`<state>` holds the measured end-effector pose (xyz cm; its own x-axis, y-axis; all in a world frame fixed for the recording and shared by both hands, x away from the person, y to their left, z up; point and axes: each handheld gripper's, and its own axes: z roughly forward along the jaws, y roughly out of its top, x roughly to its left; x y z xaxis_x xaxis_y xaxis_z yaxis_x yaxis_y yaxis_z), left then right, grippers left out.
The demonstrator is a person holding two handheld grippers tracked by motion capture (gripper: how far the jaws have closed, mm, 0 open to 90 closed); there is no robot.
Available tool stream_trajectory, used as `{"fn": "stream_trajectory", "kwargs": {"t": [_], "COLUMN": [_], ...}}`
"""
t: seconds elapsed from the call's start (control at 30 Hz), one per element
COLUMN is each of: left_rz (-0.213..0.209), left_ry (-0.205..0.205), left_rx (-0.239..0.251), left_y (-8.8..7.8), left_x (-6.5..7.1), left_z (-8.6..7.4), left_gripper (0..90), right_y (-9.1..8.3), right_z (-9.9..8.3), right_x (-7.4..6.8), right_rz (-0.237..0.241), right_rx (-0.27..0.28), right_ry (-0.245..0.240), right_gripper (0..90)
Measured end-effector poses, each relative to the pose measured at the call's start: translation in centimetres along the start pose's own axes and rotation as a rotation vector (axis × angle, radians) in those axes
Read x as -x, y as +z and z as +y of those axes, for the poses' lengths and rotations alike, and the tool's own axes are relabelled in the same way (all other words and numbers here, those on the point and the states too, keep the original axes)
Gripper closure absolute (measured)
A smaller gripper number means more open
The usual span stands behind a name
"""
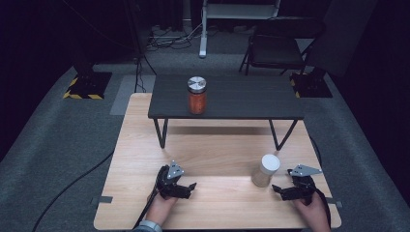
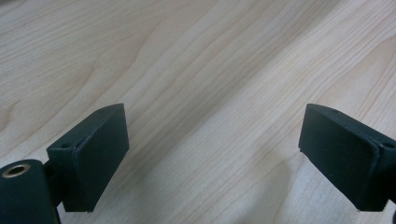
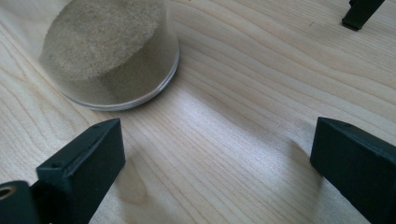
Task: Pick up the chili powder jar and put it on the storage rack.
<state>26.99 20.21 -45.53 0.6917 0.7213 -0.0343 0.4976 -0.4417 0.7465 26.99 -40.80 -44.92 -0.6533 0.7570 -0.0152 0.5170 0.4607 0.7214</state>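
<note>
Both my tongs sit low over the wooden table (image 1: 212,159), at its near edge. In the high view my left gripper (image 1: 189,188) is at about 7 o'clock from table centre, my right gripper (image 1: 279,190) at about 4 o'clock, the two well apart.

Nearest thing is the white-lidded jar (image 1: 265,170), filled with pale sandy powder. It stands upright on the wood, just beside my right gripper, at roughly 11 o'clock from its tips. Not touching as far as I can see. In the right gripper view the jar (image 3: 109,56) sits at 10 to 11 o'clock, beyond the left jaw, outside the gap. Right tongs released: jaws wide, bare wood between them.

Left tongs released too. The left gripper view has both jaws spread, wood grain between, nothing gripped. The jar is well off at 3 o'clock from this one in the high view.

Further back, a dark low bench (image 1: 227,99) stands on the table at 12 o'clock. On it is a second jar (image 1: 197,95), metal lid, orange-red contents, upright, towards its left half. One bench foot (image 3: 362,14) shows at 1 o'clock in the right gripper view.
</note>
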Motion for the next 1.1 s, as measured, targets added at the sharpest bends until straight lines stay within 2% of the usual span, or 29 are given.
{"fn": "stream_trajectory", "kwargs": {"t": [0.1, 0.17, 0.27, 0.43, 0.57, 0.73, 1.1], "left_rz": [0.003, 0.013, 0.022, 0.027, 0.01, 0.004, 0.011], "left_ry": [0.002, 0.008, 0.019, 0.013, 0.031, 0.04, 0.031], "left_rx": [-0.015, -0.053, -0.058, -0.063, -0.079, -0.077, -0.08], "left_y": [0.1, 0.4, 0.5, 0.5, 0.6, 0.7, 0.7], "left_x": [0.1, 0.5, 0.7, 0.8, 0.6, 0.5, 0.7], "left_z": [0.2, 0.8, 0.9, 1.0, 1.3, 1.3, 1.3], "left_gripper": [8.3, 8.1, 7.2, 5.1, 0.6, 0.6, 0.6], "right_y": [0.0, 0.0, 0.0, 0.0, 0.0, 0.0, 0.0], "right_z": [0.0, 0.0, 0.0, 0.0, 0.0, 0.0, 0.0], "right_x": [0.0, 0.0, 0.0, 0.0, 0.0, 0.0, 0.0], "right_rz": [0.0, 0.0, 0.0, 0.0, 0.0, 0.0, 0.002], "right_rx": [0.0, 0.0, 0.0, 0.0, 0.0, 0.0, 0.0], "right_ry": [0.0, 0.0, 0.0, 0.0, 0.0, 0.0, 0.0], "right_gripper": [3.0, 3.0, 3.0, 3.0, 3.0, 3.0, 2.9]}}
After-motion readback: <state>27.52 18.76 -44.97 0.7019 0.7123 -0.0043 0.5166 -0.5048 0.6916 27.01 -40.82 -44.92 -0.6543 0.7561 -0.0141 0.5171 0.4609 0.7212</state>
